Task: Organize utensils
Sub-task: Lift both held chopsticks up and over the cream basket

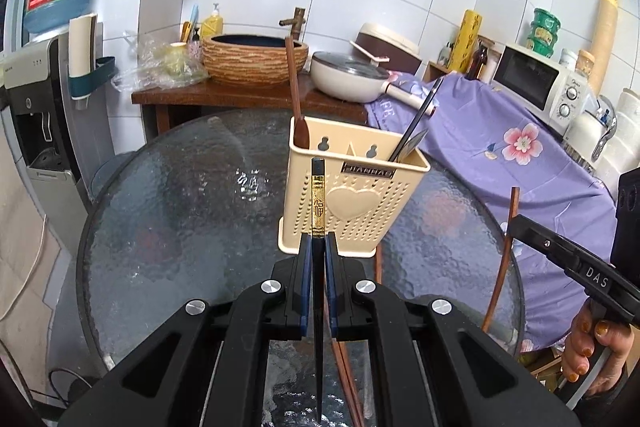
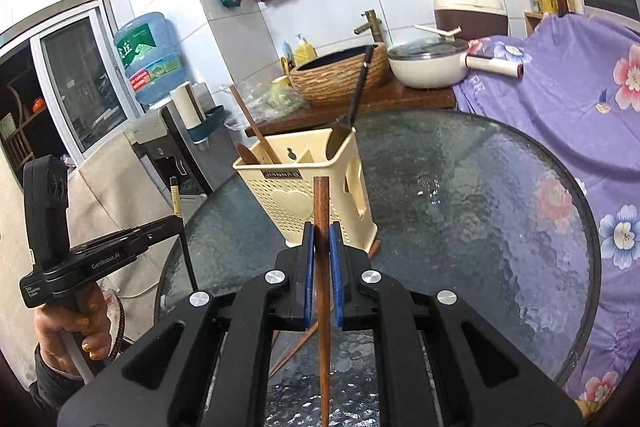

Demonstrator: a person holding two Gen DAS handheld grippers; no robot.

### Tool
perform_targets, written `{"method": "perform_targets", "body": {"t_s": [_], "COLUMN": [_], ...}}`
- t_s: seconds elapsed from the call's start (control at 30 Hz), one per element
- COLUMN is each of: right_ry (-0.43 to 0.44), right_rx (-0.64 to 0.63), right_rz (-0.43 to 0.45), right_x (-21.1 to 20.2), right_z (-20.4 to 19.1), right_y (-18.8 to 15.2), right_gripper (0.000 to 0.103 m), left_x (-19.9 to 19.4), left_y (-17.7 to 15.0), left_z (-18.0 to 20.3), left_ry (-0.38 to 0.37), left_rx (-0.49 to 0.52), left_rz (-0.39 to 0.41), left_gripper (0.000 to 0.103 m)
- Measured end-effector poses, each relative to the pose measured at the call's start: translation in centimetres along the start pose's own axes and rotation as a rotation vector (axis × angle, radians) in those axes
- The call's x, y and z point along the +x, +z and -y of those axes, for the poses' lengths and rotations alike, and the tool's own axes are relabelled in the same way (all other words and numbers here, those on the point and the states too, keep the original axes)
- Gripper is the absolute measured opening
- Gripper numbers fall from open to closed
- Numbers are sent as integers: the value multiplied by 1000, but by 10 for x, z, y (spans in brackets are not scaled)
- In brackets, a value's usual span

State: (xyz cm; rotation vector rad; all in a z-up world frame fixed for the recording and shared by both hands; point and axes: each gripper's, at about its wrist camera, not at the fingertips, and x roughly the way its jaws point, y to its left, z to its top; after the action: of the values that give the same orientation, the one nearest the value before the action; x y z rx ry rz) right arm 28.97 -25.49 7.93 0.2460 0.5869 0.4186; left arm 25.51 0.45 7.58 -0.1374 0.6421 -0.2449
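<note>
Left tool (image 1: 319, 247) is closed on a black chopstick (image 1: 318, 203), held upright before the cream holder (image 1: 352, 195) on the glass bench (image 1: 180, 207). Right tool (image 2: 320, 239) clamps a wooden chopstick (image 2: 321, 211). Both appear light, stiff, probably slippery; a mid-shaft grip suits.

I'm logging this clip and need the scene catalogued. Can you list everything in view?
utensil holder: one, cream, standing on the glass table
wooden spoon: one, brown, in the holder's left compartment
black-handled utensil: one, in the holder's right compartment
black chopstick: one, gold band, upright in the left gripper
wooden chopstick: one, brown, upright in the right gripper
loose wooden chopsticks: brown, lying on the table near the holder; count unclear
basin: one, woven brown, on the wooden counter
pan: one, white, lidded, beside the basin
microwave: one, white, on the purple floral cloth
left gripper: jaws shut on the black chopstick
right gripper: jaws shut on the wooden chopstick
</note>
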Motion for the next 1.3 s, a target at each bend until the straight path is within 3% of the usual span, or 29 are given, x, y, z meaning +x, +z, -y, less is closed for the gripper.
{"method": "perform_targets", "body": {"t_s": [0.9,1.3], "right_ry": [7,10], "right_rx": [-90,-147], "right_rz": [77,105], "right_x": [-22,-32], "right_z": [-37,-63], "right_y": [45,91], "right_gripper": [8,8], "left_x": [-28,-57], "left_y": [24,73], "left_z": [17,39], "left_ry": [-30,-23], "left_rx": [23,75], "left_rz": [93,192], "left_gripper": [6,6]}}
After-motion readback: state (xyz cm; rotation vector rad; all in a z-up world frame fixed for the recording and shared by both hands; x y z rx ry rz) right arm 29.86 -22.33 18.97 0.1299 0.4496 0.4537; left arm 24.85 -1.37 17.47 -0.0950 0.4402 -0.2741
